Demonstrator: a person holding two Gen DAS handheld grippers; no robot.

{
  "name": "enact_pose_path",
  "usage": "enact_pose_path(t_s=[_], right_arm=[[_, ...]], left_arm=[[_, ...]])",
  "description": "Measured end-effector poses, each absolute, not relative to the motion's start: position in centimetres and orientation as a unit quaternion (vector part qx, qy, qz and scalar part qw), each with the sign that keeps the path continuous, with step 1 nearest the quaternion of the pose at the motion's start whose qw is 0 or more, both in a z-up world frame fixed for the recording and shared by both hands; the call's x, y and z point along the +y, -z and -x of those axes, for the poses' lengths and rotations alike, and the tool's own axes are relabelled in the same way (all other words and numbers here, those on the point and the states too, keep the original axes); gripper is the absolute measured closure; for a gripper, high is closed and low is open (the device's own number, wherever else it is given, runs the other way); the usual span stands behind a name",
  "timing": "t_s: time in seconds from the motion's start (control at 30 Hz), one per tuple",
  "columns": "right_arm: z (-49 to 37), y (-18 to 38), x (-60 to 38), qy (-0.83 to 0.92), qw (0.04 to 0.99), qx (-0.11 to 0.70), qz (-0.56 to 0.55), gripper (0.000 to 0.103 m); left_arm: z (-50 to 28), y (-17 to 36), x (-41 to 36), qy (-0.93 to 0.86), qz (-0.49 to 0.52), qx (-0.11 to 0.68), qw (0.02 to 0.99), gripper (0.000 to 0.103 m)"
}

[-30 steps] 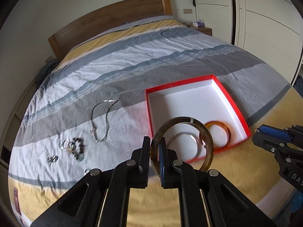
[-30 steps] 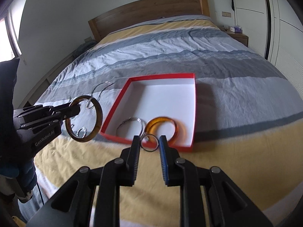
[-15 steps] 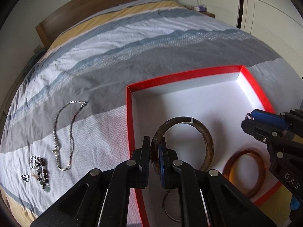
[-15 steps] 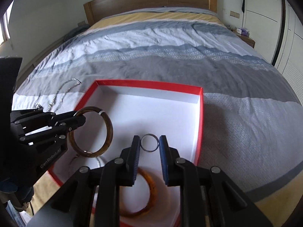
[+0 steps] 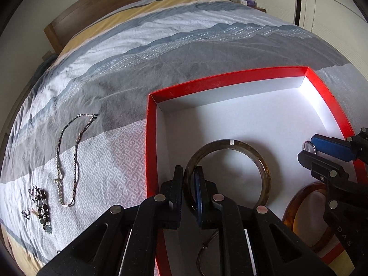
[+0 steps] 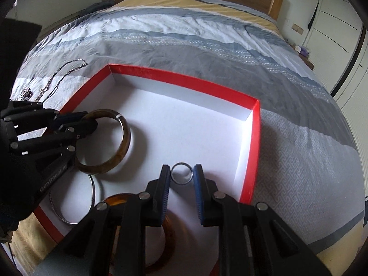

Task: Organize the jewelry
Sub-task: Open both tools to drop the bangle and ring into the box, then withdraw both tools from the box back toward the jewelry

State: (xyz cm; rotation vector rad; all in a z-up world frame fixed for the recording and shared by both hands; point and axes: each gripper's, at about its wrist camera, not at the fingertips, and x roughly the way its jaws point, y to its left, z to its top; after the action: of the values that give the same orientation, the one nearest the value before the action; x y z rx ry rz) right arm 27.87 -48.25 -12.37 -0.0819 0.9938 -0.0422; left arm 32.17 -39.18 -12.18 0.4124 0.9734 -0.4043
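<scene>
Both claws hang over the red box (image 5: 151,138), which lies on the striped bed (image 5: 161,53); each carries a piece ready to be set down on the white floor of the box.

In the left wrist view, the left claw (image 5: 189,184) sits at lower centre, clamped on the near rim of the dark brown bangle (image 5: 264,165). The bangle's hoop stands out ahead of the fingers, up and to the right in the frame, over the left part of the box floor. In the right wrist view its shadow falls just beside it on the white, so I judge it low, near the floor; whether it touches I cannot tell.

The right claw (image 6: 182,177), at lower centre of its own view, is closed on a small silver ring (image 6: 181,176), pinched edge to edge between the two pads, the hoop facing the camera. It is over the right half of the box, inside the red wall.

Already in the box: an amber bangle (image 6: 170,234) under the right claw and a thin silver bangle (image 6: 69,218) at lower left of that view. Outside, on the bed at the left of the left wrist view, lie a chain necklace (image 5: 69,161) and a small cluster of beads (image 5: 42,209).

The coming move, as I judge it, is release: each piece has bare white floor below it, the bangle well apart from the ring.
</scene>
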Motion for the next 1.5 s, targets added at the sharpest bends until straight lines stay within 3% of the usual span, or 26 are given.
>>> enact_pose_path(t_s=[0.27, 0.43, 0.47, 0.53, 0.93, 1.5], right_arm=[[-27.6, 11.4, -48.9, 0.025, 0.876, 0.481, 0.018, 0.078], [-25.6, 9.5, -49.5, 0.036, 0.88, 0.474, 0.006, 0.073], [-24.9, 8.9, -49.7, 0.039, 0.882, 0.47, 0.0, 0.073], [-23.6, 7.5, -50.0, 0.045, 0.886, 0.461, -0.01, 0.073], [-13.4, -1.5, -47.1, 0.046, 0.917, 0.394, -0.051, 0.072], [-2.5, -5.9, -40.6, 0.034, 0.931, 0.355, -0.077, 0.069]], left_arm=[[-32.7, 11.7, -38.9, 0.203, -0.174, 0.475, 0.838, 0.091], [-31.9, 10.2, -38.0, 0.213, -0.156, 0.474, 0.84, 0.085], [-31.5, 9.6, -37.8, 0.212, -0.155, 0.471, 0.842, 0.083], [-30.3, 7.9, -37.1, 0.213, -0.149, 0.457, 0.851, 0.066], [-19.5, -2.2, -31.9, 0.206, -0.143, 0.377, 0.892, 0.051], [-7.0, -8.6, -22.7, 0.181, -0.149, 0.325, 0.916, 0.048]])
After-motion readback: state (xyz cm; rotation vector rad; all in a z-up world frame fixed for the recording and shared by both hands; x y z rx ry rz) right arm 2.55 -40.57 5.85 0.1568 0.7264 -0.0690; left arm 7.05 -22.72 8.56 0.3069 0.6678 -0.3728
